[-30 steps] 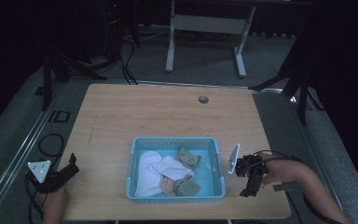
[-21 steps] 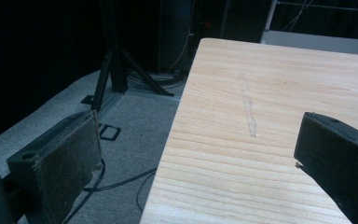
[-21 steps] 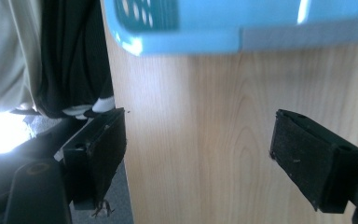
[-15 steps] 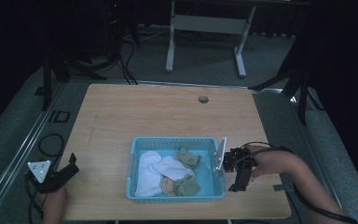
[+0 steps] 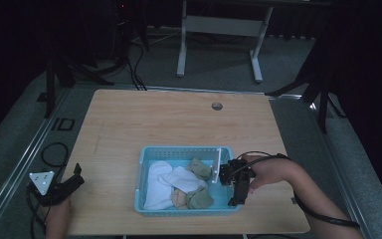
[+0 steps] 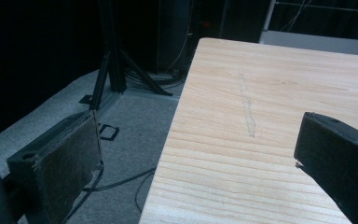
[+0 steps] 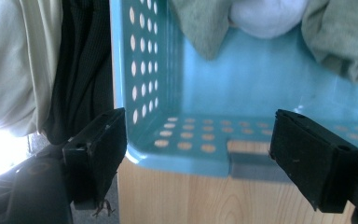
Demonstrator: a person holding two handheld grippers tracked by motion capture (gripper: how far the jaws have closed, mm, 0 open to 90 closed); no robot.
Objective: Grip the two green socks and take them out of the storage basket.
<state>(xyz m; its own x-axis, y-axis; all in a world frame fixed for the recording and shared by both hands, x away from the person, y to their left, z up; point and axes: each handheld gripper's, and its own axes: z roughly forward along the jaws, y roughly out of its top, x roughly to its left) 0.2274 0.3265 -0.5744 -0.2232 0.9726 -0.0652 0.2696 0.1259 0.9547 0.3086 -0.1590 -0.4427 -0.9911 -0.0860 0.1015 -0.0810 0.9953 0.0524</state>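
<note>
Wooden table (image 5: 154, 119) w/ blue basket (image 5: 179, 152) of socks (image 5: 176, 179). Right gripper (image 5: 236, 181) at basket's right end, jaws apart. Left gripper (image 5: 59, 188) at table's left edge, jaws apart.

Dim overall, surroundings sunk in black beyond the table (image 5: 179, 119). Soft and grainy from above, without hard shadows. Blown-out white glare at lower left in the right gripper view; near tongs slightly blurred.
</note>
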